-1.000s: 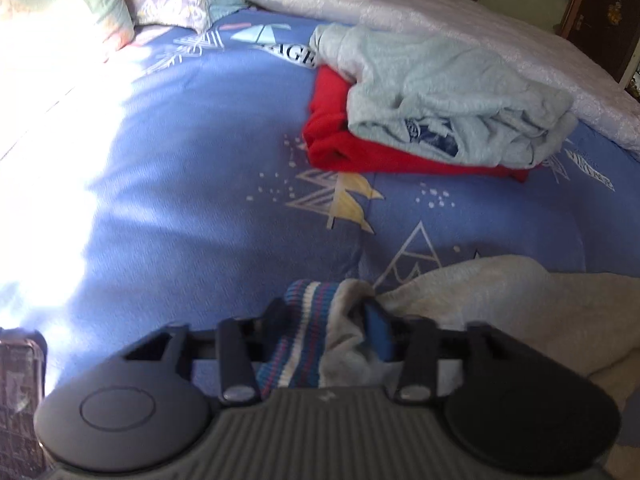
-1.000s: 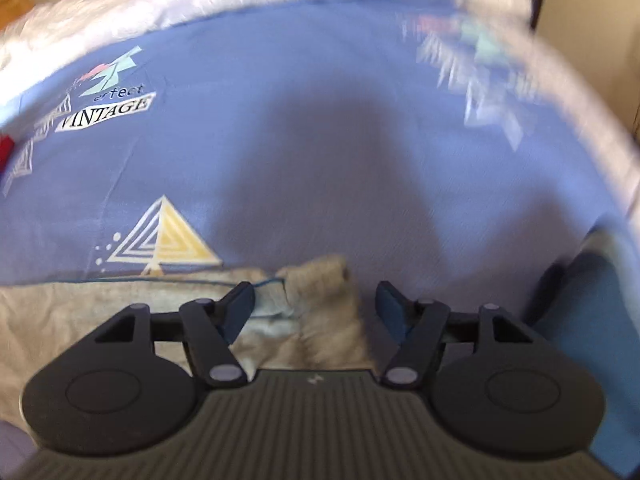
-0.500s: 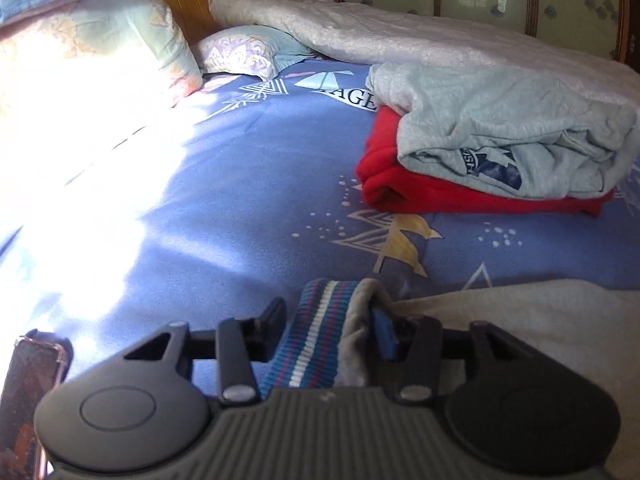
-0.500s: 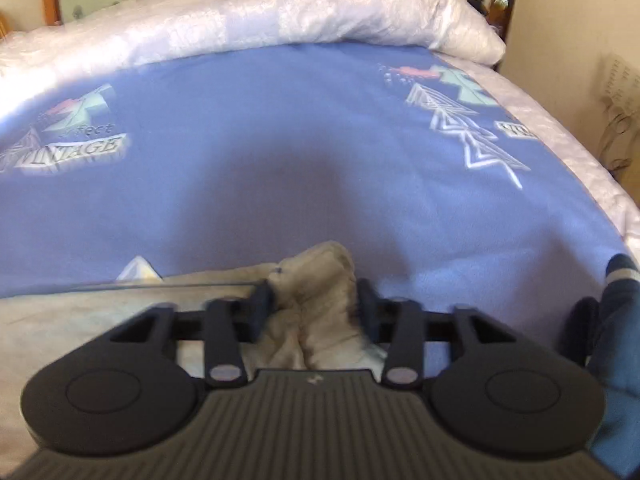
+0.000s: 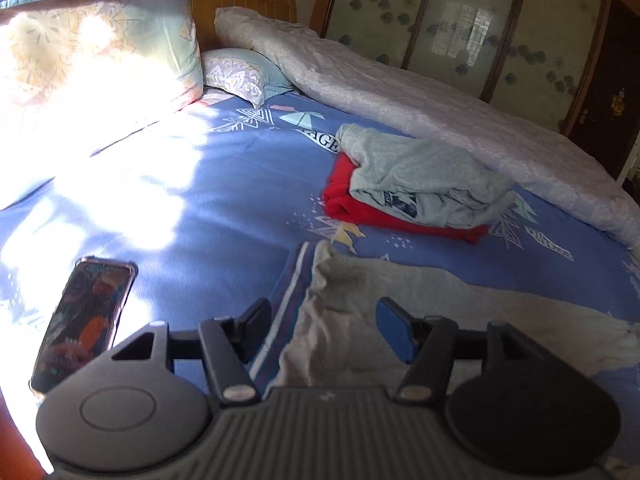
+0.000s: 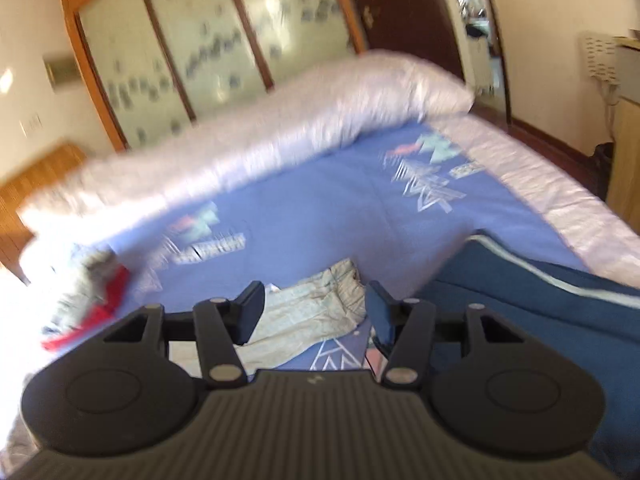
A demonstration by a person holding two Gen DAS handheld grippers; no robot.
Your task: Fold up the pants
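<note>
The beige pants [image 5: 440, 312] lie spread on the blue bedsheet [image 5: 224, 208], their striped waistband [image 5: 290, 304] towards the left. My left gripper [image 5: 324, 320] hovers just above that waistband corner. Its jaws are opening and the pads do not touch the cloth. In the blurred right wrist view, the pants' leg end [image 6: 304, 312] rests flat on the sheet beyond my right gripper [image 6: 314, 308]. That gripper is open, raised off the bed, with nothing pressed between its fingers.
A phone [image 5: 84, 320] lies on the bed at the near left. A grey garment on a red one forms a folded stack [image 5: 408, 196] farther back. A rolled white quilt [image 5: 440, 120] lines the far side, pillows [image 5: 100, 48] the head. A dark blue garment [image 6: 540, 308] lies at the right.
The left gripper let go of the striped waistband and pulled up and back. The right gripper lifted away from the leg end, which now lies on the sheet.
</note>
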